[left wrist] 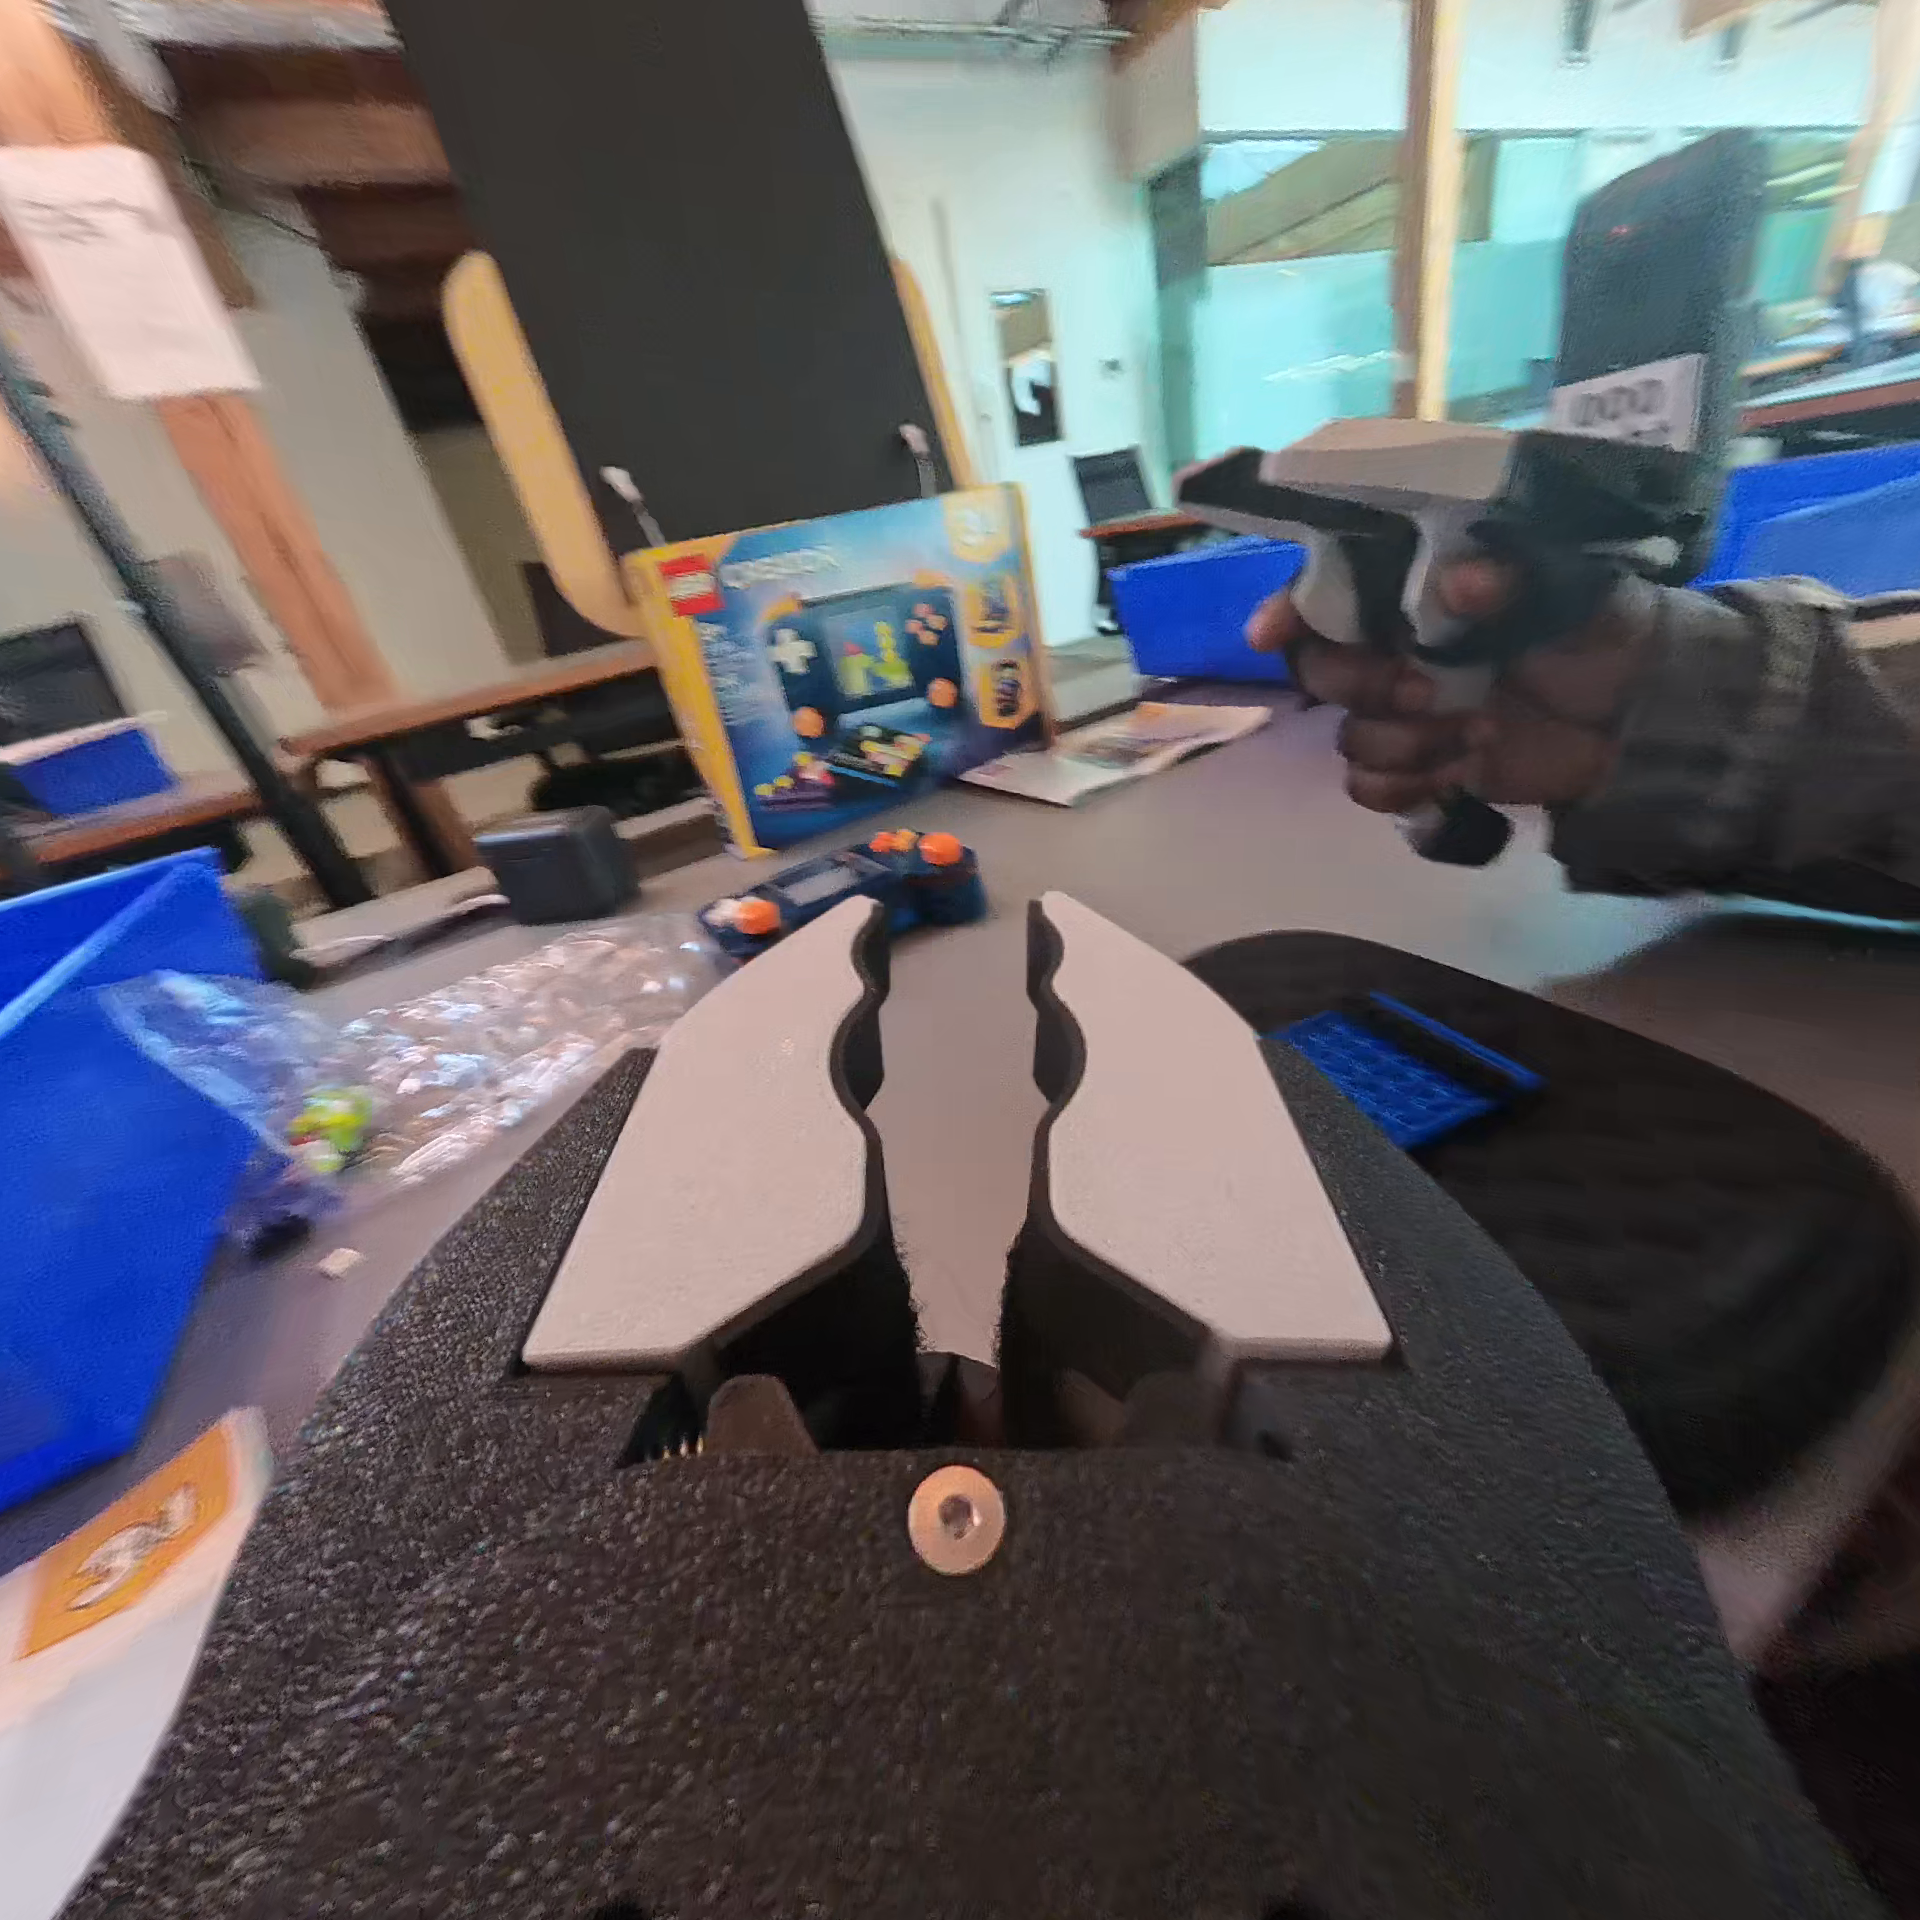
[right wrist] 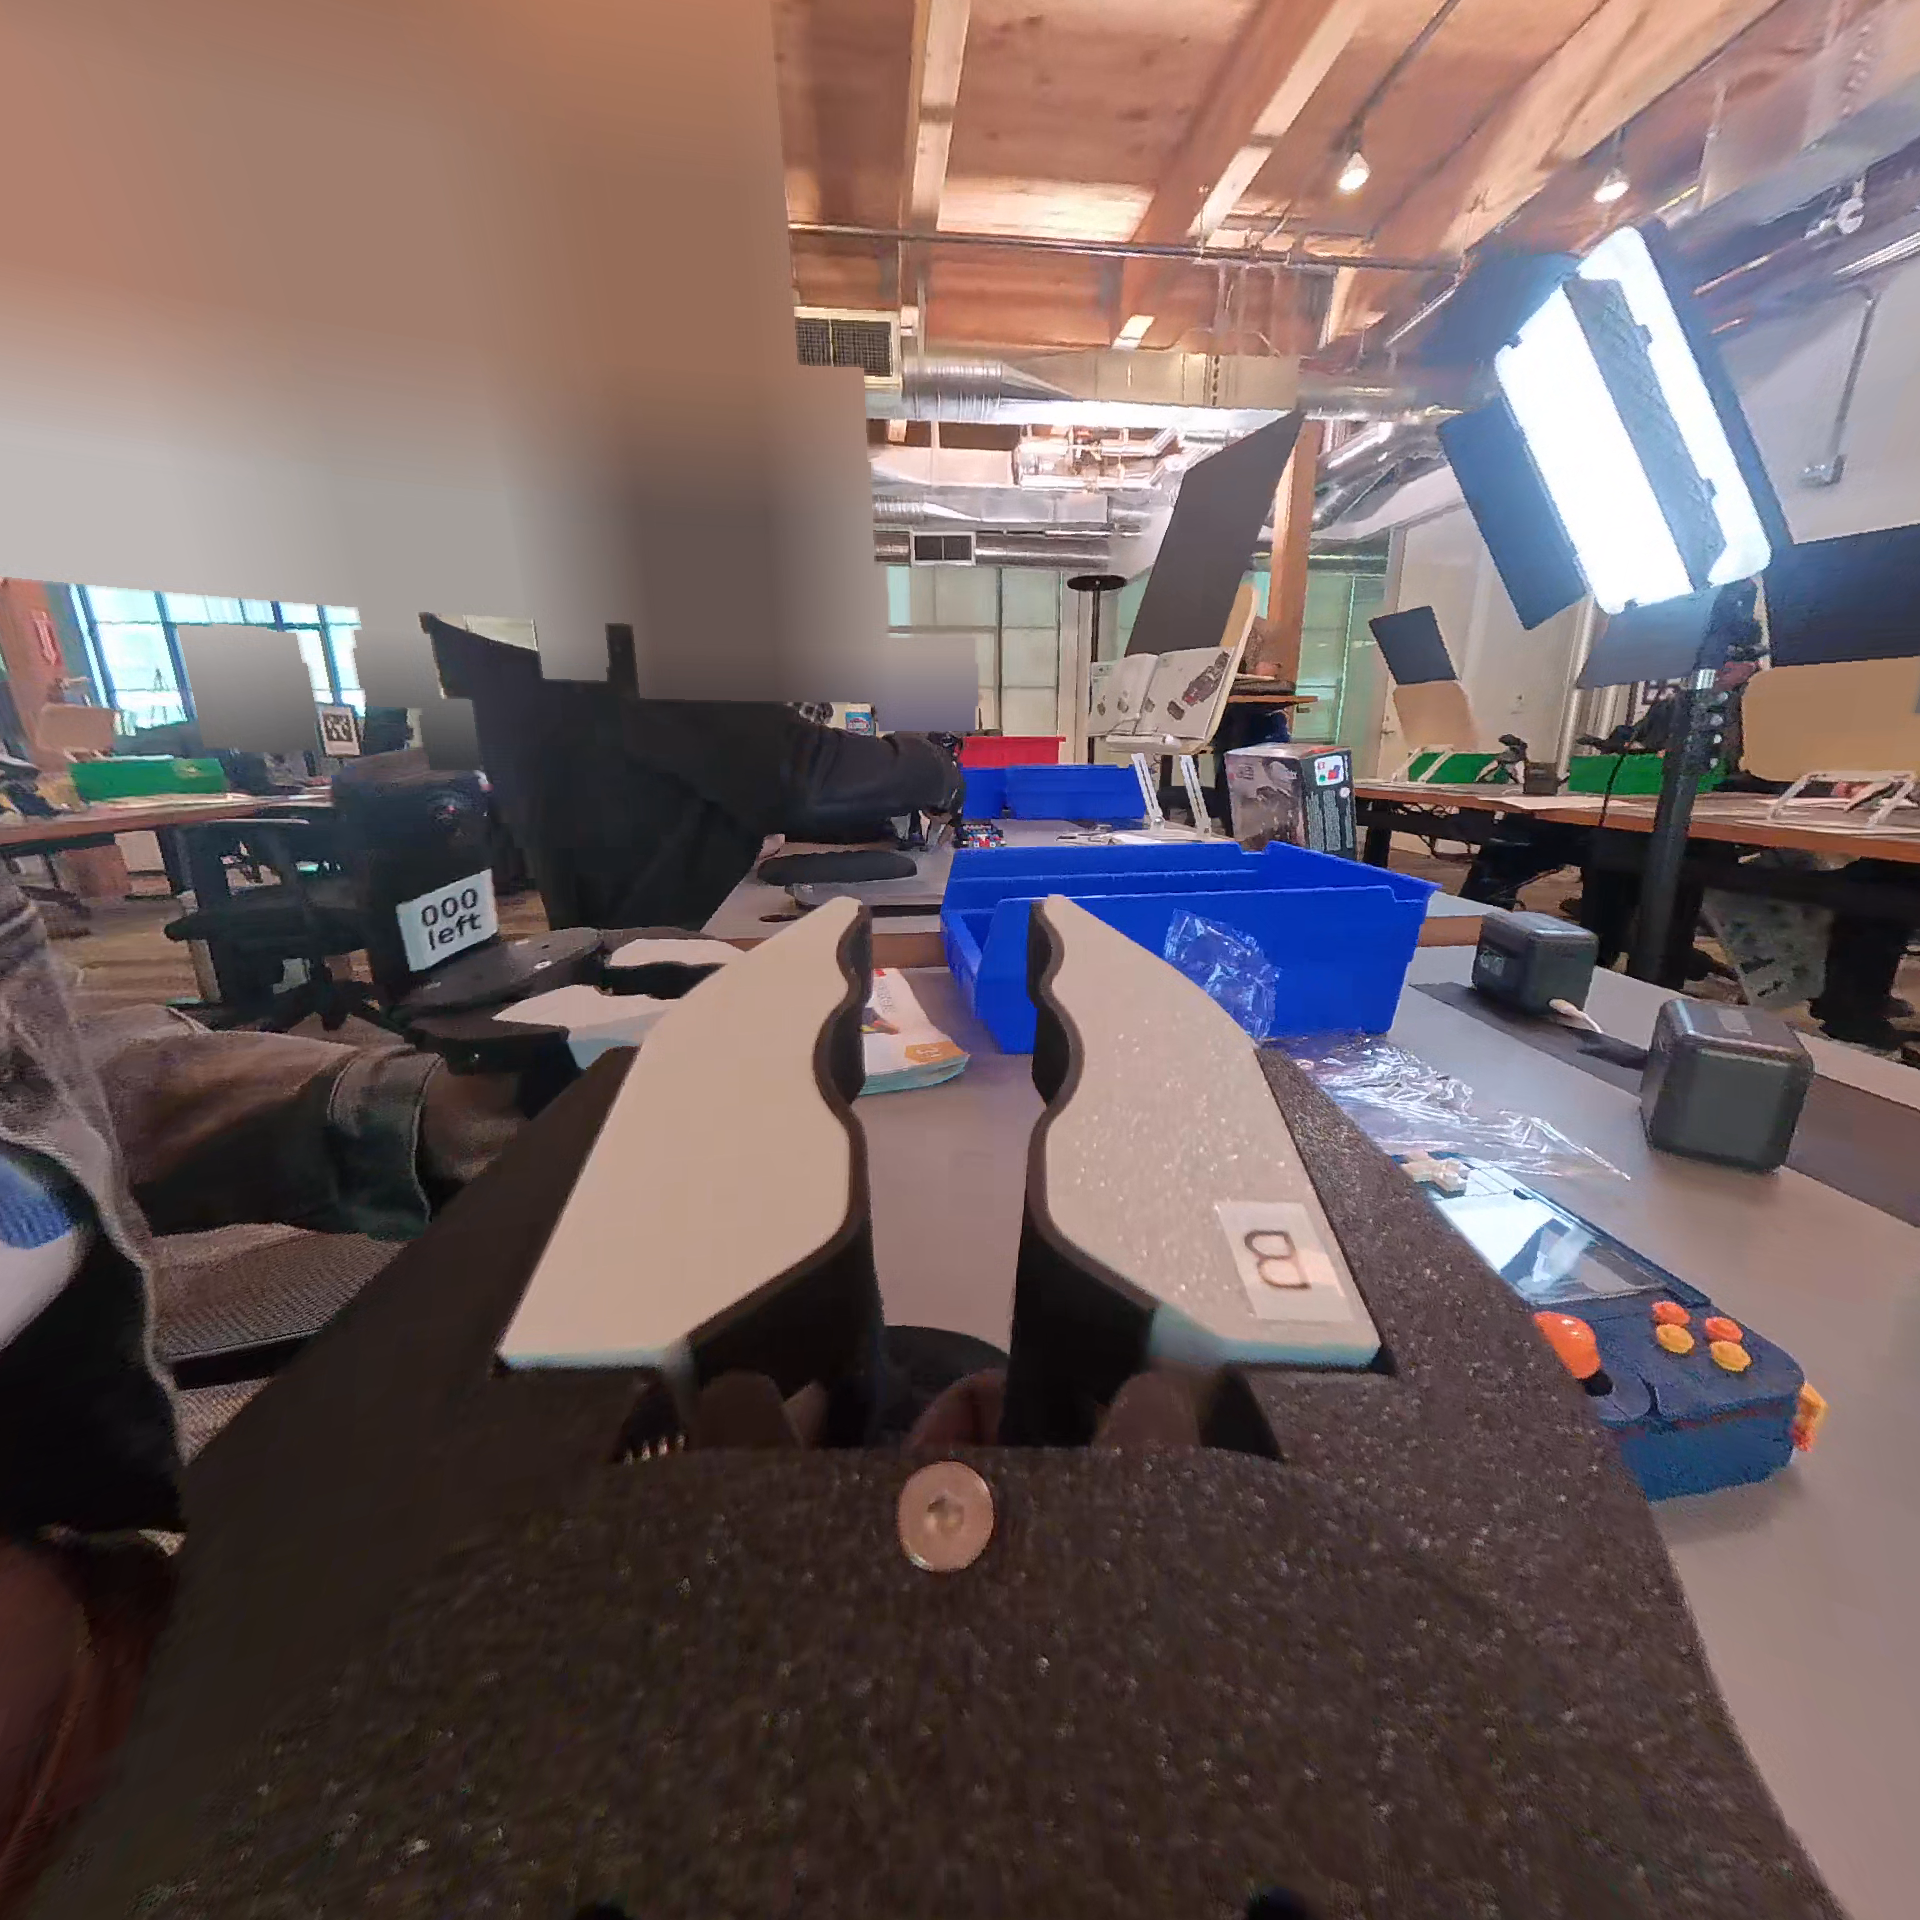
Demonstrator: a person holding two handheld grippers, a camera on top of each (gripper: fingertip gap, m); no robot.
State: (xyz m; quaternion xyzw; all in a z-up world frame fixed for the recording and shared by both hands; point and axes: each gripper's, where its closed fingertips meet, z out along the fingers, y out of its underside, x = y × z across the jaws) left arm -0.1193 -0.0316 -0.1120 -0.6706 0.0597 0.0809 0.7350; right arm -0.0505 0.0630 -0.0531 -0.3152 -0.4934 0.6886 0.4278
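hovering left hand-held gripper (left wrist: 956, 920), jaws parted, empty; brick-built console (left wrist: 847, 896) just beyond.

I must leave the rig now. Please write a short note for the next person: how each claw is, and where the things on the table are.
Left claw: open, empty, held above the grey table.
Right claw: open, empty, also in the air.
Nearest ahead of the left claw: blue brick-built game console with orange buttons, lying flat.
Behind it: the set's box, standing upright.
Left side: clear plastic bags and a blue bin.
Nothing is gripped by either claw.
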